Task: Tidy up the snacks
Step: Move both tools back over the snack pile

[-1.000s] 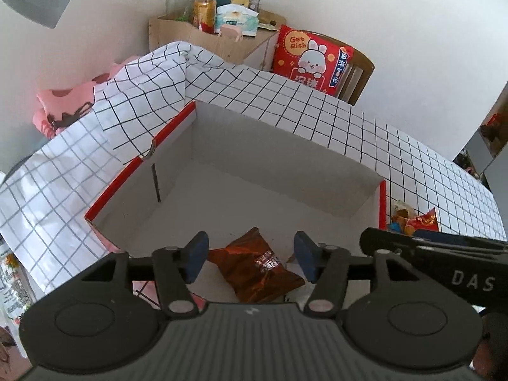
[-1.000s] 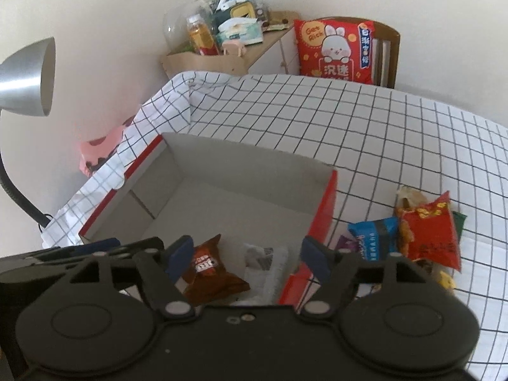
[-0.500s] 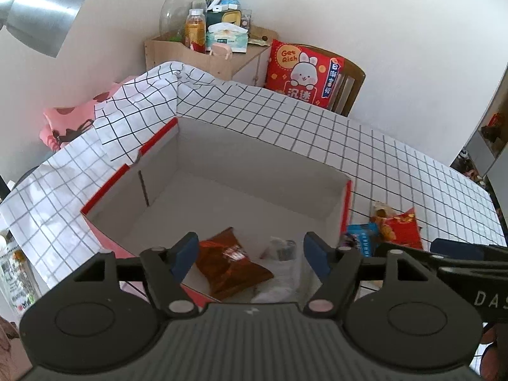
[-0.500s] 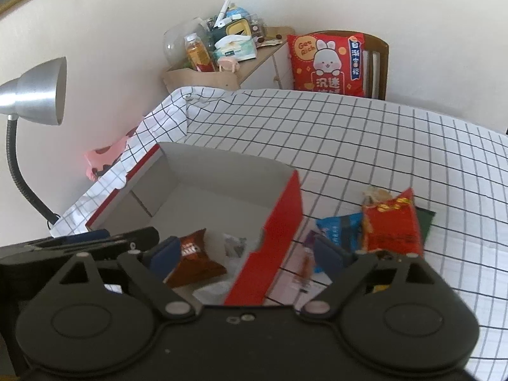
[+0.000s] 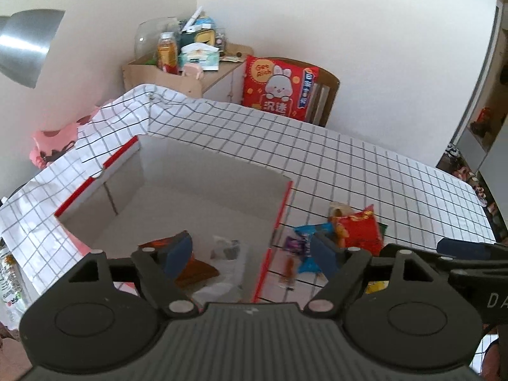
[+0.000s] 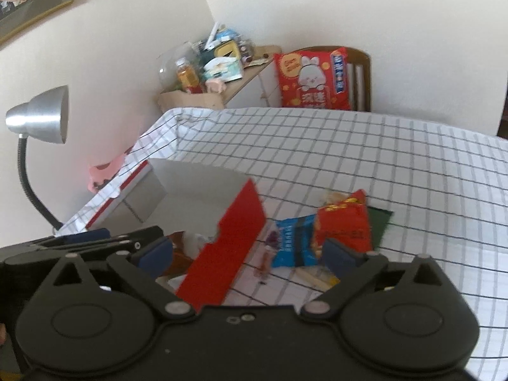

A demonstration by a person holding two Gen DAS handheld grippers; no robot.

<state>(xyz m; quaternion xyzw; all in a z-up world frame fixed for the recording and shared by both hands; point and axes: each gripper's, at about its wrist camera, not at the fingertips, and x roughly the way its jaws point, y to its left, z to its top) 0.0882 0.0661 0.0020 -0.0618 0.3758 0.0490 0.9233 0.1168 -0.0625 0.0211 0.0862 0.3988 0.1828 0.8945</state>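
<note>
A red-edged cardboard box (image 5: 203, 165) (image 6: 244, 222) sits open on the checked tablecloth. Inside lie a brown snack packet (image 5: 193, 270) and a clear wrapper (image 5: 227, 247). To the right of the box is a pile of snacks: a red bag (image 5: 360, 233) (image 6: 344, 225), a blue packet (image 5: 306, 231) (image 6: 290, 241) and smaller pieces. My left gripper (image 5: 252, 250) hovers over the box's right wall, its jaws opening with nothing gripped. My right gripper (image 6: 247, 254) hangs above the same wall and the pile, jaws opening wide, holding nothing.
A silver desk lamp (image 6: 41, 117) stands at the left. Behind the table are a cluttered wooden cabinet (image 5: 177, 70) and a chair with a red rabbit cushion (image 5: 279, 87) (image 6: 312, 79). Pink cloth (image 5: 50, 143) lies beyond the table's left edge. Checked tablecloth (image 6: 397, 165) stretches to the right.
Both grippers drew back and shifted right, from over the box's inside to its right wall. Their jaws widened. The snack pile came further into view. The brown packet stays in the box.
</note>
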